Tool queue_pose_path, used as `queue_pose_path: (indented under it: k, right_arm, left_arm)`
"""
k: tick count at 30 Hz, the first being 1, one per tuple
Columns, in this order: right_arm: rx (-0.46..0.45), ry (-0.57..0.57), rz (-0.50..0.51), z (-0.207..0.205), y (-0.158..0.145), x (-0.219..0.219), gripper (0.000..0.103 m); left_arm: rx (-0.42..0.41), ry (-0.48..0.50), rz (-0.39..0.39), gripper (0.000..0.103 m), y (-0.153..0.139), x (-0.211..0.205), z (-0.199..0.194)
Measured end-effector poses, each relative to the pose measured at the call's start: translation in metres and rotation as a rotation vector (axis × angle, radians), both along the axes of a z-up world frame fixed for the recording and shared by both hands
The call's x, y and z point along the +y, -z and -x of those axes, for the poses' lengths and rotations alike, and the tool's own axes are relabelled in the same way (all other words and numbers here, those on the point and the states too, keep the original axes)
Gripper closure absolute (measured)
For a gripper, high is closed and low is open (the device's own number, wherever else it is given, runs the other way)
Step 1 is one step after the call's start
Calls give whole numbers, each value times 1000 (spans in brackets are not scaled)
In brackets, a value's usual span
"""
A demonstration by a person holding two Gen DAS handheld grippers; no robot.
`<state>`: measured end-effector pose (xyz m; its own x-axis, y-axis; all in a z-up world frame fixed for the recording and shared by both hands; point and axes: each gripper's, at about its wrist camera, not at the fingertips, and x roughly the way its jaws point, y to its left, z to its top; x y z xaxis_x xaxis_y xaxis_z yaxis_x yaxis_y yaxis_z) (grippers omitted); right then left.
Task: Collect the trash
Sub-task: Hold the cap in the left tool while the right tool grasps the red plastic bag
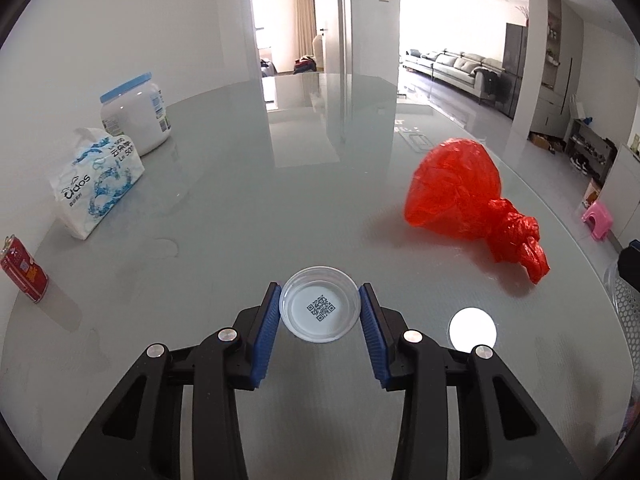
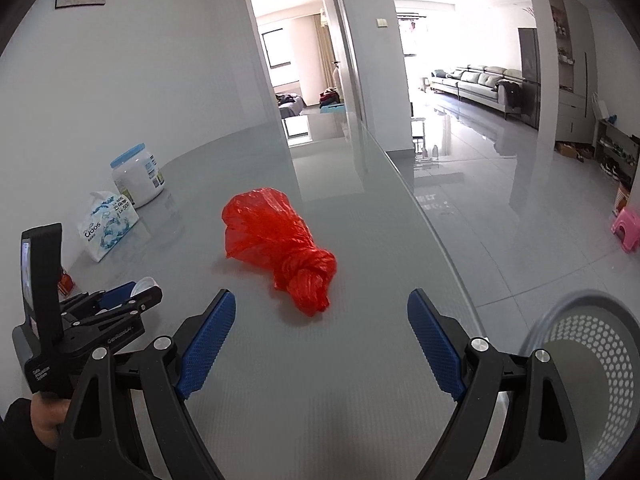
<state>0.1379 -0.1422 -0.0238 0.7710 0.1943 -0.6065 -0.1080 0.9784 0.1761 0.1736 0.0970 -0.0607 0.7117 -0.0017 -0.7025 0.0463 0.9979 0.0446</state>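
Observation:
My left gripper (image 1: 320,298) is shut on a clear plastic lid (image 1: 319,305) with a QR code inside; both blue pads touch its rim. In the right wrist view the left gripper (image 2: 132,294) holds the lid (image 2: 145,285) at the left. A knotted red plastic bag (image 1: 460,188) lies on the glass table to the right of it. My right gripper (image 2: 322,314) is open and empty, just short of the red bag (image 2: 280,240), whose knot points toward it. A grey perforated bin (image 2: 588,364) stands off the table's right edge.
A tissue pack (image 1: 98,184), a white jar with a blue lid (image 1: 136,114) and a red can (image 1: 24,270) stand along the table's left side by the wall. A lamp reflection (image 1: 472,328) glows on the glass table (image 1: 240,200). A pink stool (image 2: 628,230) stands on the floor at right.

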Motion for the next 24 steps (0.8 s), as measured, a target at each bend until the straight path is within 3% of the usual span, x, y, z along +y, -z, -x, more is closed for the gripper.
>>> queue_pose_path:
  k: [5, 12, 24]
  right_arm:
    - [11, -58, 79, -36, 3, 25, 19]
    - [116, -95, 183, -85, 24, 47, 19]
    - [203, -120, 258, -120, 53, 68, 19]
  left_arm:
    - [-20, -64, -2, 64, -8, 22, -4]
    - [0, -141, 22, 64, -6, 51, -14]
    - [7, -144, 40, 64, -6, 56, -17]
